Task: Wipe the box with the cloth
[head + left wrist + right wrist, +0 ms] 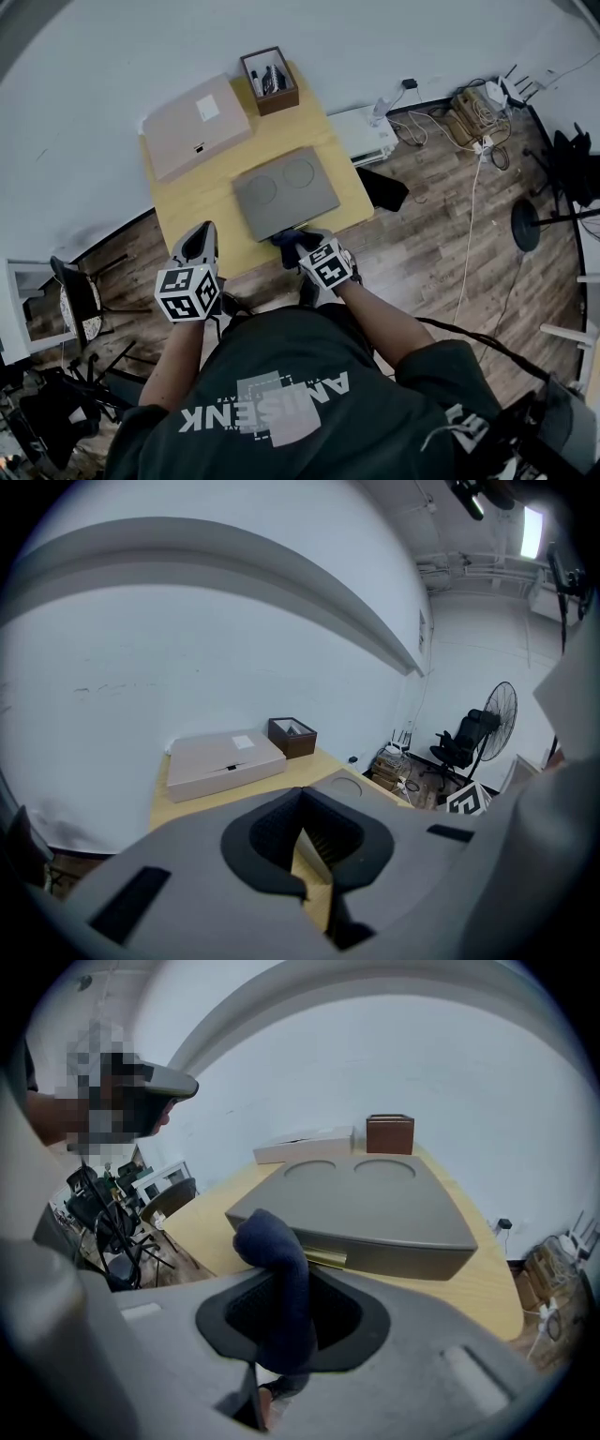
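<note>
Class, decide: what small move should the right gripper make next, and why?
Probably ease the right gripper forward onto the flat grey box: its jaws grip the dark blue cloth, which sits at the box's near edge, not yet on its top.

The head view looks steeply down from above the person onto the whole bench [187, 202] and the floor around it. The left gripper view rides on the left hand-held gripper [302, 799], low at the bench's near edge, facing the wall. The right gripper view, on the right hand-held gripper [281, 1283], sits close to the grey box [375, 1208] and is partly blocked by the cloth [277, 1251]. All three share the bench, the tan box [197, 122] and the brown box [270, 80]. The left view's right edge seems to catch the other gripper's marker cube [466, 801].
</note>
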### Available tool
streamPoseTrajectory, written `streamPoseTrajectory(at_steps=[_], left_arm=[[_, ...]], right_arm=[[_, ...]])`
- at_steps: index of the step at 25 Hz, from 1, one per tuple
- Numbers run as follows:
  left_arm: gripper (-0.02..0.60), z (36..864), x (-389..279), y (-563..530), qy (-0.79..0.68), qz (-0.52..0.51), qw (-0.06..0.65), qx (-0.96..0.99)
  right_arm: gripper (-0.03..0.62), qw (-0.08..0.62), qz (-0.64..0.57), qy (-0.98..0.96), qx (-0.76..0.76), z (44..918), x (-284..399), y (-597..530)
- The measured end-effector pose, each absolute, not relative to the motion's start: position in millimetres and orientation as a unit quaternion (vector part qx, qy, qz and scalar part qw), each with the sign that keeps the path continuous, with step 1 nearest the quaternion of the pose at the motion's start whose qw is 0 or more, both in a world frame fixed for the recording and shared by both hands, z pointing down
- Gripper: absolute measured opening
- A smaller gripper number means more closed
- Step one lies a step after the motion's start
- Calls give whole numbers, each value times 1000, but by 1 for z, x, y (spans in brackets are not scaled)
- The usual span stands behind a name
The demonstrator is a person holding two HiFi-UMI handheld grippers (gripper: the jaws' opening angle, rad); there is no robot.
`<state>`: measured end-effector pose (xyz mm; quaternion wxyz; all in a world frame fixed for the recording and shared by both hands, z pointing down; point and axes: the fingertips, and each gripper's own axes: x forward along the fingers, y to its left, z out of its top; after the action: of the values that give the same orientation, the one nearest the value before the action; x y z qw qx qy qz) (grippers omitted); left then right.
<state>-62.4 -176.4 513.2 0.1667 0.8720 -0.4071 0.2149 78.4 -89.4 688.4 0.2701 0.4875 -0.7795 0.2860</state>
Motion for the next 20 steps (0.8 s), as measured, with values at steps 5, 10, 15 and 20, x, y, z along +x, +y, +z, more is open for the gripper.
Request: streamPoseTrajectory(at_steps=[5,10,15,20], left_arm=[[2,512,-59,-169,-407,214,166,872],[2,513,-53,-160,-401,211,162,876],[2,513,-49,-153,-397,215,160,878],[2,512,-48,-150,-402,215,159,876]], right_arm=[[83,275,279,-776,494,688,94,-85],[83,296,248,-774,502,689,118,-85],[83,295,264,-751,529,689,148,-86],[83,290,274,-739,543,690,169,-93]])
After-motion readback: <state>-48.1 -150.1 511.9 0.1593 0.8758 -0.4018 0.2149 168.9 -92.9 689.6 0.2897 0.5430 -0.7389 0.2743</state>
